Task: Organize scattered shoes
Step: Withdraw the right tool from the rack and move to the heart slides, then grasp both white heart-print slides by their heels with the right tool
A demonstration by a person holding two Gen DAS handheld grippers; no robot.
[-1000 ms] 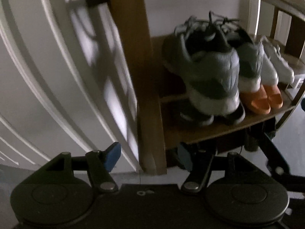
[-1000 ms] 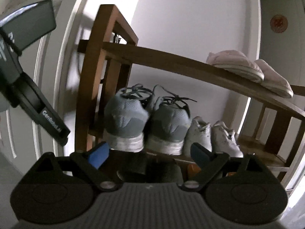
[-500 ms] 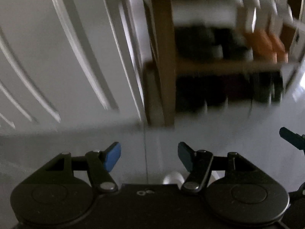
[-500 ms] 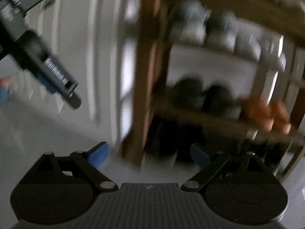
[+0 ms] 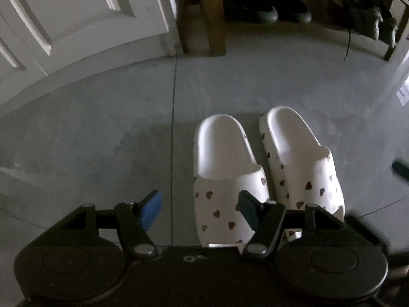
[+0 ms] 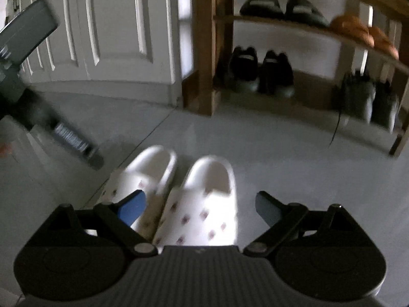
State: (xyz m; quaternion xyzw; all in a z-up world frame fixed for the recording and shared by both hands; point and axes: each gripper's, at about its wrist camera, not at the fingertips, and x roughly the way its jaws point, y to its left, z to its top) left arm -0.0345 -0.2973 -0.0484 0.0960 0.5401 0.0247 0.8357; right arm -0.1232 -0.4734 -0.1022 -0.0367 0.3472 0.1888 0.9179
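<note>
I see a grey tiled floor (image 5: pixel 102 128) filling most of both views, with a white panelled door (image 6: pixel 102 25) behind it on the left. Beside the door stands a wooden shoe rack (image 6: pixel 204 51); on its bottom shelf sits a pair of black shoes (image 6: pixel 260 71), farther right a dark green pair (image 6: pixel 368 102), and on the shelf above a pair of dark slides (image 6: pixel 283 9) next to an orange pair (image 6: pixel 365 34).

On the floor, well apart from the rack, lie the two white slippers with small heart prints, side by side and nearly touching, heels toward the rack. In my left wrist view the left slipper (image 5: pixel 225 174) sits just beyond the left gripper (image 5: pixel 199 206), its toe part partly between the spread jaws and nearer the right-hand finger; the right slipper (image 5: pixel 299 158) lies outside the gap, beyond that finger. In my right wrist view, which is blurred, the right slipper lies between the wide-open jaws of the right gripper (image 6: pixel 200 204), while the other slipper is partly behind the left-hand blue pad (image 6: pixel 131 206). Neither gripper holds anything, and I cannot tell whether any finger touches a slipper.
</note>
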